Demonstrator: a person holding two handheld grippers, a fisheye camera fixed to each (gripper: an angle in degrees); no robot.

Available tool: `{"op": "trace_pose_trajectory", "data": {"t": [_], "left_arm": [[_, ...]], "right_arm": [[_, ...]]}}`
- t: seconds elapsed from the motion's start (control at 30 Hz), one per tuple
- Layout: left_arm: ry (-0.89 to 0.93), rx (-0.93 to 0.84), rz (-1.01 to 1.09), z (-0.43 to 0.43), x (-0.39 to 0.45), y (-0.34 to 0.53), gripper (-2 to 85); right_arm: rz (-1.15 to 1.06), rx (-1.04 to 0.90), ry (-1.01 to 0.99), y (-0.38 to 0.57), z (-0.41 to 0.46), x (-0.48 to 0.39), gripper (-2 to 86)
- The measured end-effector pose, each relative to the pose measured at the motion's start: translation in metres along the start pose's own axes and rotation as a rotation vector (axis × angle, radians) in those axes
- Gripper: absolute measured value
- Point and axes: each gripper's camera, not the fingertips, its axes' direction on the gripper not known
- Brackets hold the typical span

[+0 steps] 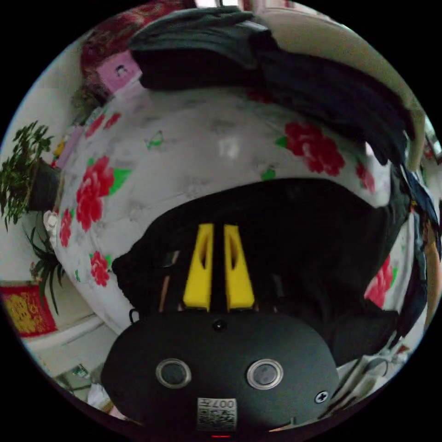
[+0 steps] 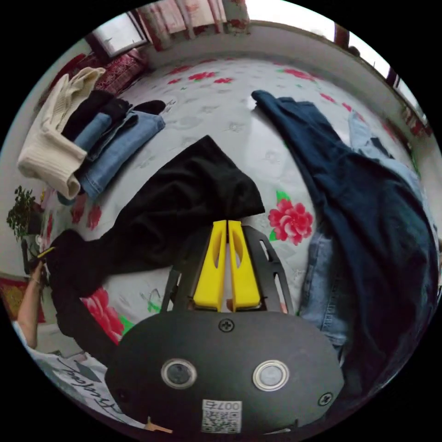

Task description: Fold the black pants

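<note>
Both grippers, left gripper (image 1: 218, 230) and right gripper (image 2: 226, 226), have fingers nearly together; whether they clamp cloth we cannot tell. The black pants (image 2: 184, 207) just beyond the right fingers look soft and limp; we judge the hem corners best to grip.

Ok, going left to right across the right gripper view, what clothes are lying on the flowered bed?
Cream sweater → folded light-blue jeans → black pants → dark navy garment.

pants (image 2: 184, 207) spread on the bed (image 2: 221, 115), folded stack (image 2: 87, 138) beyond them, jeans (image 2: 368, 207) alongside, houseplant (image 1: 27, 175) beside the bed
</note>
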Motion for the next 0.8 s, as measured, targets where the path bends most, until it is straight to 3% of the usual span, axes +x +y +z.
{"op": "trace_pose_trajectory", "data": {"t": [0.1,0.2,0.3,0.37,0.43,0.53,0.67,0.77,0.8], "left_arm": [[-0.09,-0.011,0.144,-0.003,0.021,0.005,-0.6],[-0.103,-0.027,0.233,-0.008,0.032,0.02,-0.8],[-0.034,-0.023,0.226,-0.02,0.027,0.031,-0.8],[-0.036,0.04,0.174,-0.037,0.018,0.034,-0.5],[-0.032,0.12,0.132,-0.06,0.007,0.027,0.4],[0.017,0.092,0.149,-0.063,0.007,0.005,6.3],[0.016,-0.102,0.185,-0.029,0.022,-0.015,8.0],[0.04,-0.009,0.153,-0.038,0.025,-0.008,4.6],[-0.003,0.002,0.184,-0.041,0.032,-0.005,3.2]], "right_arm": [[0.059,0.078,-0.032,0.061,-0.036,0.019,0.1],[0.153,0.006,-0.056,0.14,-0.047,0.036,0.2],[0.243,-0.104,-0.156,0.205,-0.043,0.044,1.0],[0.291,-0.036,-0.105,0.227,-0.061,0.045,2.9],[0.294,0.049,-0.073,0.225,-0.077,0.045,4.3],[0.23,0.096,-0.081,0.195,-0.083,0.046,6.3],[0.131,-0.033,-0.031,0.144,-0.045,0.042,8.3],[0.13,-0.238,0.024,0.134,0.001,0.038,8.2],[0.148,-0.175,0.051,0.136,-0.003,0.036,7.3]]}}
